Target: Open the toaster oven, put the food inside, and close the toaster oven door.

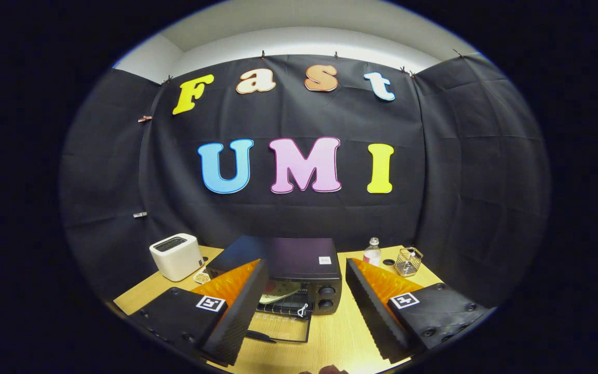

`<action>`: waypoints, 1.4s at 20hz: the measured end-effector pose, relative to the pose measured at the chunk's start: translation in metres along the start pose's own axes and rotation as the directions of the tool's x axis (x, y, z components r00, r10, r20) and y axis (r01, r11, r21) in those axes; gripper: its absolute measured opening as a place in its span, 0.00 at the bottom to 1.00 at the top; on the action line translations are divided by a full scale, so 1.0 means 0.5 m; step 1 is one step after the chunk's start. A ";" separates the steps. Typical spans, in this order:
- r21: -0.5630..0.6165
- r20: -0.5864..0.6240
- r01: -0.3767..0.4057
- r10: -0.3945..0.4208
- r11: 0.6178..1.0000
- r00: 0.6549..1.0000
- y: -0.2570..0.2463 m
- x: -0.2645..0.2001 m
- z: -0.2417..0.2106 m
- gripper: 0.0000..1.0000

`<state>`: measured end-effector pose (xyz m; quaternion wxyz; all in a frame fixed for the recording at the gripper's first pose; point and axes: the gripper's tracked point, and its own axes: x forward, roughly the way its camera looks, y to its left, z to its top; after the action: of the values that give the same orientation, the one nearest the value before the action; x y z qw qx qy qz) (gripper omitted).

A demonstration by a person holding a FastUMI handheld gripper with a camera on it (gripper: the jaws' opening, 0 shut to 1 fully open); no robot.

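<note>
My gripper (307,306) hangs above the wooden counter (340,332) with its fingers (236,311) spread wide, nothing between them but air. Each finger carries a small square black-and-white marker tag; there are no words on them that I can read.

Just ahead, between the fingers, sits the black toaster oven (294,272). Its glass door (278,327) is dropped open toward me, lying flat over the counter with its handle at the near edge. Inside, on the wire rack, I can make out a pale plate (278,292) with something on it, though I cannot tell what the food is. Two round knobs (326,297) are stacked on the oven's right front panel. A small white sticker sits on the oven's top; its print is too small to read.

Beyond the left finger stands a white pop-up toaster (177,255), with a small round item just beside it that I cannot identify. Beyond the right finger stand a clear bottle (372,253) with a white cap and a label I cannot read, and just beside it a small wire basket (408,261); I cannot tell whether it holds anything.
</note>
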<state>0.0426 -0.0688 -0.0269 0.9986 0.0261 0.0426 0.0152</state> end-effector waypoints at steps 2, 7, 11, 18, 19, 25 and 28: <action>0.001 -0.007 0.000 0.000 1.000 1.000 -0.004 0.002 -0.006 0.99; -0.002 -0.003 0.000 0.000 1.000 1.000 -0.011 0.011 0.005 0.99; 0.000 0.003 0.006 -0.006 1.000 1.000 -0.015 0.020 0.022 0.99; -0.020 0.025 0.032 -0.031 0.999 0.999 -0.035 0.037 0.064 0.99; -0.011 0.027 0.037 -0.037 0.999 0.999 -0.037 0.039 0.067 0.99; 0.026 -0.051 0.053 -0.051 0.998 0.997 -0.026 0.045 -0.043 0.99; 0.042 -0.178 0.058 -0.049 0.997 0.983 0.006 0.035 -0.198 0.99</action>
<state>0.0512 -0.0601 -0.1265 0.9900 0.0471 0.1323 -0.0104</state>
